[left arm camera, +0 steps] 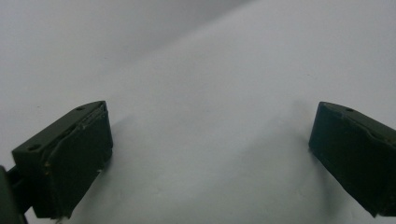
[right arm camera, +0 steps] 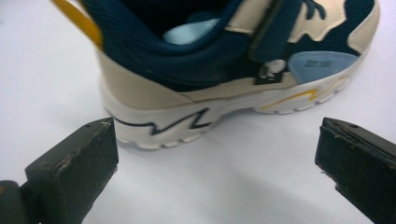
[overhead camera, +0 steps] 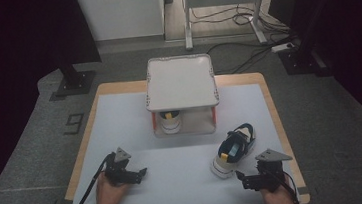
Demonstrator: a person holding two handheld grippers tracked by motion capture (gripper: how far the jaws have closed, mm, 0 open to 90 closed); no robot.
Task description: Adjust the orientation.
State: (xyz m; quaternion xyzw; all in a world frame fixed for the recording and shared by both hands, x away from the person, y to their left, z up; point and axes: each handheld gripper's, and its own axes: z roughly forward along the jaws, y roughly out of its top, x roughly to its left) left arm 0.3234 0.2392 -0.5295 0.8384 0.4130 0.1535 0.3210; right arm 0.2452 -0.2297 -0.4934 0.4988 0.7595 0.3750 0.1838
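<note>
On the near right of the white table [overhead camera: 121, 128], the right gripper [overhead camera: 249, 180] sits just short of a child's sneaker [overhead camera: 234, 149], its jaws spread wide and holding nothing. The shoe lies just beyond and slightly left of that gripper, heel toward the person and toe pointing far and a little right, so its long axis runs roughly away from the near edge. In the right gripper view the heel and side of the sneaker [right arm camera: 224, 70] sit just ahead of the open jaws, not yet between them. The left gripper [overhead camera: 135, 174], also released and empty, rests well apart on the near left, so the right hand is plainly the nearer one. The sneaker is navy and cream with a white sole, a yellow heel loop and a strap (its mate appears to stand on the lower level of the small shelf [overhead camera: 181, 82] at the far middle).
</note>
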